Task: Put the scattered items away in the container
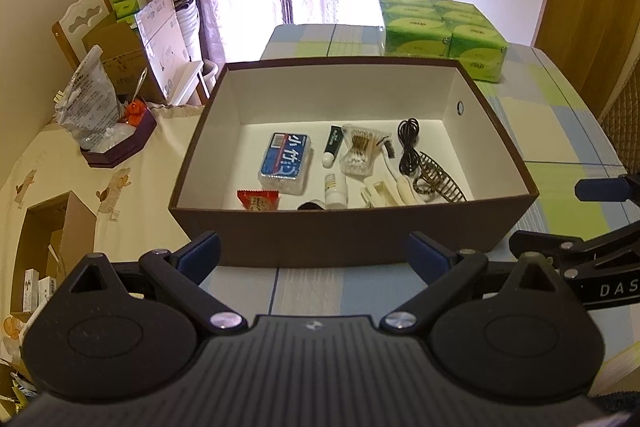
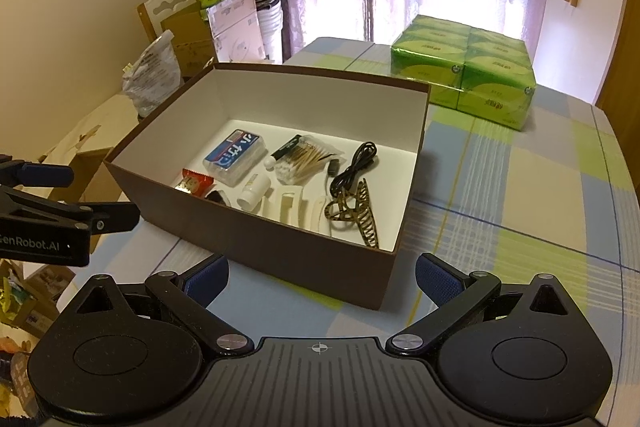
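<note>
Holding both the left gripper (image 1: 314,253) and right gripper (image 2: 322,277) wide open and empty just short of the brown box (image 2: 280,251), I'd scan the checked tablecloth (image 2: 520,211) for strays, since the small items (image 1: 352,163) already lie inside.

Cardboard, cloth and plastic, mostly matt.

We see a box (image 1: 352,239) of matt brown card outside and smooth white paper inside, standing on a woven checked cloth (image 2: 520,187) over the desk. The green tissue packs (image 1: 440,27) wear glossy, crinkled plastic film. In the box, the blue-labelled pack (image 1: 285,163) is clear glossy plastic, the cotton swabs (image 2: 298,163) have wooden sticks in a shiny clear wrap, the cable (image 2: 352,167) is smooth black rubber or plastic, and the hair claw (image 2: 356,215) is glossy mottled plastic. Both grippers, left (image 1: 314,259) and right (image 2: 322,277), are matt black plastic with bright metal rivets and textured blue pads (image 2: 438,279).
</note>
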`<move>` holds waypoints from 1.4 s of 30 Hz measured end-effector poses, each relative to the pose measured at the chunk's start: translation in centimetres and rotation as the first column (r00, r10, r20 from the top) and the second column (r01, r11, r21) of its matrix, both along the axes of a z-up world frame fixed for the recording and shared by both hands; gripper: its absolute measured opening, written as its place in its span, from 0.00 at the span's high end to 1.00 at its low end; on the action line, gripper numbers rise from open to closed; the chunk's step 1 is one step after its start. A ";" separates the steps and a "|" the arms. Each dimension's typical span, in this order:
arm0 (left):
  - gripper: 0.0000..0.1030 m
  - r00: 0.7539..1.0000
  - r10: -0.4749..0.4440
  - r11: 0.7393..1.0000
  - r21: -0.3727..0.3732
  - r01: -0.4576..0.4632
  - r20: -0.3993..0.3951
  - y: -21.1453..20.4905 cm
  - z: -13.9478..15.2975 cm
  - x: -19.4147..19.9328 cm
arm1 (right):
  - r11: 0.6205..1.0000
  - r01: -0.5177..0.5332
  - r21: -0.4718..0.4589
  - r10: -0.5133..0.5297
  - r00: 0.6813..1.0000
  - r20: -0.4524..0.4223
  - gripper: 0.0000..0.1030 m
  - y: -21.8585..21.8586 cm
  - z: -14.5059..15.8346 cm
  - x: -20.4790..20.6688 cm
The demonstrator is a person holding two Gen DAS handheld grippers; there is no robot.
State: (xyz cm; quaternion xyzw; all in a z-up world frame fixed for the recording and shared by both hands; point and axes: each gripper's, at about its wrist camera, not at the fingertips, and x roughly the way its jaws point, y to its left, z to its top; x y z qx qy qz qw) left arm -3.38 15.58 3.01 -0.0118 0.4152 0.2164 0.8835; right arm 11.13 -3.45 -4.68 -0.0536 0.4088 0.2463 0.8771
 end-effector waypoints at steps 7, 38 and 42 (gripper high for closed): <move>0.05 1.000 -0.010 1.000 -0.018 0.010 -0.027 -0.5 -0.9 0.1 | 1.000 0.000 -0.002 0.000 1.000 -0.027 0.00 -0.3 -0.8 -0.1; 0.05 0.993 -0.017 0.999 -0.052 0.011 -0.117 -0.8 -3.8 0.9 | 0.999 0.018 -0.033 -0.021 0.996 -0.091 0.00 -0.4 -2.8 -0.1; 0.05 0.992 -0.021 0.998 -0.068 0.013 -0.126 -0.6 -4.1 1.2 | 0.999 0.018 -0.038 -0.021 0.995 -0.099 0.00 -0.3 -2.9 0.1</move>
